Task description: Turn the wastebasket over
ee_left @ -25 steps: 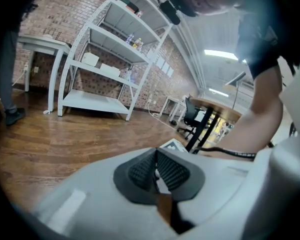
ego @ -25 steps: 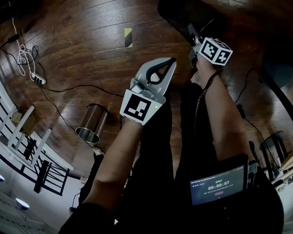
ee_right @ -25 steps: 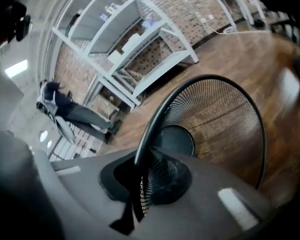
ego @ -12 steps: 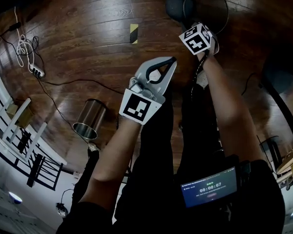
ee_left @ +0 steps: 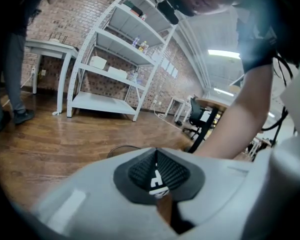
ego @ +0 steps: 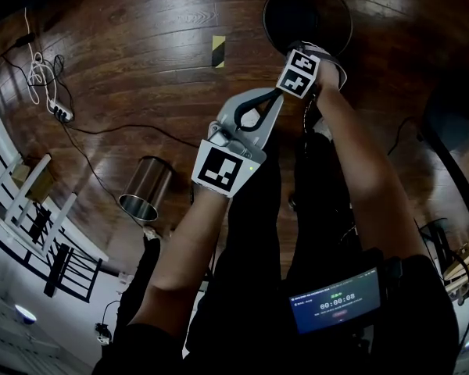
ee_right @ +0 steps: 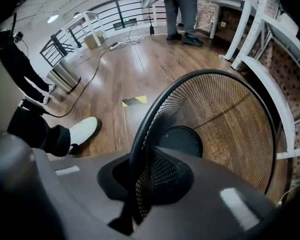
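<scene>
The black mesh wastebasket (ego: 306, 12) stands upright on the wood floor with its mouth facing up. My right gripper (ego: 303, 51) points steeply down at its near rim. In the right gripper view the rim (ee_right: 155, 104) runs between the pads of the right gripper (ee_right: 142, 184), which have just been opening a little and still sit against the wire. The basket's round base (ee_right: 179, 140) shows through the mesh. My left gripper (ego: 273, 98) hovers shut and empty just left of the basket; its pads (ee_left: 157, 176) meet with nothing between them.
A steel bin (ego: 144, 190) lies tilted on the floor at left. A yellow-black tape mark (ego: 218, 51) lies left of the basket. Cables and a power strip (ego: 55, 112) trail at far left. A white shoe (ee_right: 82, 131) and white shelf legs (ee_right: 270, 74) flank the basket.
The wastebasket has swung from lying on its side to upright with its mouth up. My right gripper rolled over and came down with the rim. The left gripper barely shifted.
</scene>
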Motion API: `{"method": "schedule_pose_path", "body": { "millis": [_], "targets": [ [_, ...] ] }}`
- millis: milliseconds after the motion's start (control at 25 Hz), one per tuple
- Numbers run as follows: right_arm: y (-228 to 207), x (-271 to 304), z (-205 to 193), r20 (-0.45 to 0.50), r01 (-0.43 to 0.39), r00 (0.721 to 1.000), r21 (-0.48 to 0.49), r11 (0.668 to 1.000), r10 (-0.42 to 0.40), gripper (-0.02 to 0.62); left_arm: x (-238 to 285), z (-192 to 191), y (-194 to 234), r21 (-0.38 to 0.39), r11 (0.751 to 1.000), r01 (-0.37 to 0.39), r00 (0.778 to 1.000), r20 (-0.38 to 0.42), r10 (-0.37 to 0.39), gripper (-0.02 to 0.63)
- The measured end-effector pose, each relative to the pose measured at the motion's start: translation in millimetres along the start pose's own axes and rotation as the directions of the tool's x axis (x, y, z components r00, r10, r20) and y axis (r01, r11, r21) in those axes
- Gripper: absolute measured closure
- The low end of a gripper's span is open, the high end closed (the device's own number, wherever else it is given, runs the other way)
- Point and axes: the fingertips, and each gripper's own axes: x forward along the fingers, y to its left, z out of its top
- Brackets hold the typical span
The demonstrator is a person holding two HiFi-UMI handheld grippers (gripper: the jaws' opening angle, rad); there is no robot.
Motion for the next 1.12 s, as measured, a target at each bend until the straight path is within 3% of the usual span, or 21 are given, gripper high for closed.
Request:
{"method": "schedule_pose_path", "body": {
  "millis": [280,440,800,960,1120],
  "targets": [
    [17,11,-11,-0.043,-0.059,0.997,-0.053,0.997,0.057,0.537,2,-1,-3,-0.004,1.000,-0.001,1.000,-0.003,0.001,0.606],
    [15,3,-10,-0.019,-0.053,0.998,-0.022,0.998,0.053,0.376,-1,-2,-6,0.005,1.000,-0.003,1.000,-0.011,0.003,0.604],
    [12,-52,-7,0.075,-0.080,0.994,-0.008,0.997,0.080,0.353,-9,20,-6,0.036,0.998,-0.052,0.999,0.003,0.052,0.606],
    [15,-87,-7,0.076,-0.138,0.988,0.000,0.990,0.138,0.348,-10,47,-14,0.081,0.993,-0.082,0.995,0.066,0.077,0.604],
    [20,-146,0,0.110,-0.143,0.984,-0.006,0.990,0.143,0.370,-20,86,-38,0.065,0.994,-0.083,0.994,0.084,0.077,0.604]
  ]
}}
